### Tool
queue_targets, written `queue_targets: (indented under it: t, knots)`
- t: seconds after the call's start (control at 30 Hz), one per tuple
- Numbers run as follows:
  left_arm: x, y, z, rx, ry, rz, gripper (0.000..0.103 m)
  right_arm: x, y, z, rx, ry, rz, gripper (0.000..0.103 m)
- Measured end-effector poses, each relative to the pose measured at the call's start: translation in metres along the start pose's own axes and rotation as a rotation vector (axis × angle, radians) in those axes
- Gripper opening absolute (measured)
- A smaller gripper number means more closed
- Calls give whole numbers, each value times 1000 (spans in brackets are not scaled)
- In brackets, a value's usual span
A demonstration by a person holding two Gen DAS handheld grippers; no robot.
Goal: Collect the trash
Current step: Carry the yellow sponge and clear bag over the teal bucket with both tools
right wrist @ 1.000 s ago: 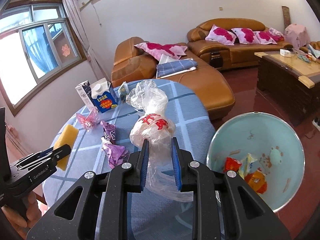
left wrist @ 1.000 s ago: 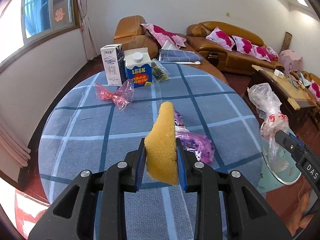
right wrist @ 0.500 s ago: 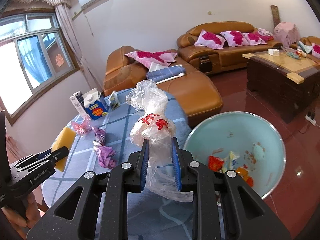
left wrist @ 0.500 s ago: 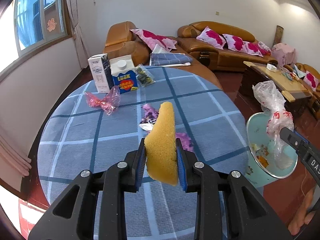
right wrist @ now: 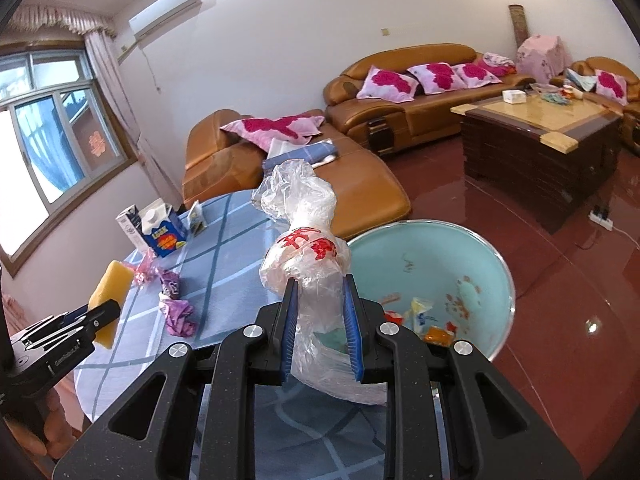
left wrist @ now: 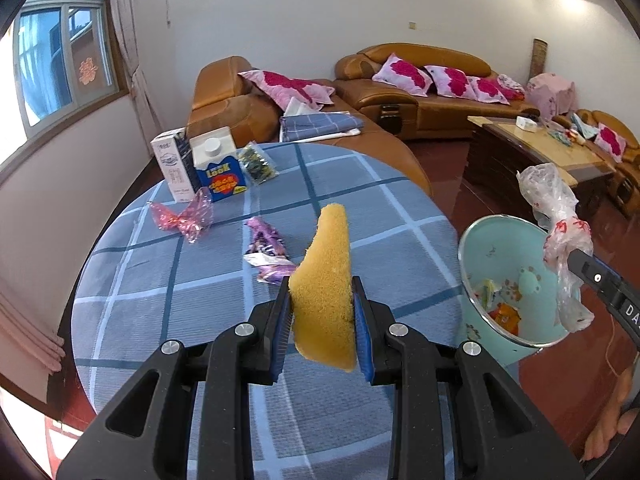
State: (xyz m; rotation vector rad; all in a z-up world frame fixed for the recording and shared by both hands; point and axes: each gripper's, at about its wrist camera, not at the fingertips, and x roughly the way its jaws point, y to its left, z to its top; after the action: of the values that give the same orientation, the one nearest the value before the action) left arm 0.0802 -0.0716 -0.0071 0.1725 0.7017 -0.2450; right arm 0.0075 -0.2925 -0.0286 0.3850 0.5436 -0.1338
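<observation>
Yellow sponge (left wrist: pixel 324 276) stands upright, clamped in the left hand-held gripper (left wrist: pixel 323 332) above the near part of the blue checked surface (left wrist: pixel 200 300); the right hand-held gripper (right wrist: pixel 319 332) is closed on a crumpled clear plastic bag (right wrist: pixel 306 256), just off the surface's right edge over a pale green bin (right wrist: pixel 480 256) holding wrappers; purple wrappers (left wrist: pixel 268 248) and a pink wrapper (left wrist: pixel 184 218) lie mid-surface; two cartons (left wrist: pixel 200 164) stand at its far edge.

Both wrist views are aimed obliquely downward along the fingers, close above the tabletop (left wrist: pixel 180 304); the tabletop (right wrist: pixel 224 264), bin (right wrist: pixel 492 276) and sofas are shared.
</observation>
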Motion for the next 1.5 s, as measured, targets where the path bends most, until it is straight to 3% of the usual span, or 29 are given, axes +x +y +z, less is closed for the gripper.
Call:
queue_targets:
  t: [0.5,1.5]
  knots:
    - [-4,-47,5,69,-10,-39,28,-11,-34,0,59,-31,-50,23]
    - [13,-103,15,151,8,-116,28,-9,-68,-1,122,-46,-170,23]
